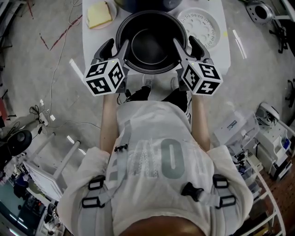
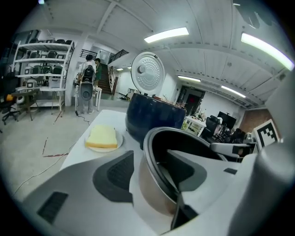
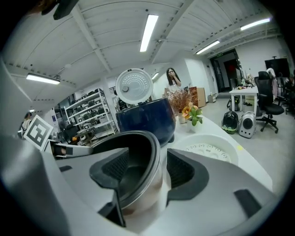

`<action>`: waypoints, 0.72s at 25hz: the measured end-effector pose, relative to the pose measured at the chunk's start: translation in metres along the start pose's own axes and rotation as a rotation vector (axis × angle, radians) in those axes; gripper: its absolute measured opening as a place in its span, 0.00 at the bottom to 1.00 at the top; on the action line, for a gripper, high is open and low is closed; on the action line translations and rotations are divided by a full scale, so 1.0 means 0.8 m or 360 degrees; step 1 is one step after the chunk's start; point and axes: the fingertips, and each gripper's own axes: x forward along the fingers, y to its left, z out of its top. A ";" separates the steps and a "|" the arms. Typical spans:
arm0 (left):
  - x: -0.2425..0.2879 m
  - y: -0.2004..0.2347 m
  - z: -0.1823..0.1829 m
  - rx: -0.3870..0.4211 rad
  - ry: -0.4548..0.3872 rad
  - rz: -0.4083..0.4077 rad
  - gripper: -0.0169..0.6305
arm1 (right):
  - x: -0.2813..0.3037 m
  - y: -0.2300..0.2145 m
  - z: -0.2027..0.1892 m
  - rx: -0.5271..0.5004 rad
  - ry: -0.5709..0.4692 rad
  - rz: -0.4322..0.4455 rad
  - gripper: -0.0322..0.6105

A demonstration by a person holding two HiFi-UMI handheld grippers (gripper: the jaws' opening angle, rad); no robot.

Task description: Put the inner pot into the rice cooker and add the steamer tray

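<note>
The inner pot stands upright and empty on the white table, outside the rice cooker, whose dark blue body sits just behind the pot with its lid raised. The left gripper straddles the pot's left rim: in the left gripper view its outer pad stands beside the outer wall with a sliver of table showing between them, and its inner pad reaches down inside the pot. The jaws are apart around the wall and not clamped on it. The right gripper sits the same way on the pot's right rim. In the right gripper view its inner pad hangs within the bowl and its outer pad lies close beside the outer wall. A narrow gap is left there, so this claw too is parted and grips nothing. Each gripper's marker cube lies on the near side of the pot, toward the person's chest. The white steamer tray, round and perforated, lies flat on the table just to the right of the pot and a little behind it. Behind the pot to the left, a small plate carries a pale yellow slab. Behind the pot and to its right, past the tray, a small bunch of flowers stands at the table's far end.
</note>
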 end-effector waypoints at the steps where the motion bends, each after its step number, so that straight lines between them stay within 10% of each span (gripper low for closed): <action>1: 0.001 0.001 -0.001 0.0004 0.0005 0.0002 0.38 | 0.001 0.000 -0.002 -0.0003 0.0010 -0.0004 0.44; 18: 0.009 -0.006 -0.004 0.0062 0.0013 -0.0027 0.23 | 0.007 -0.012 -0.016 0.0016 0.0037 -0.0207 0.22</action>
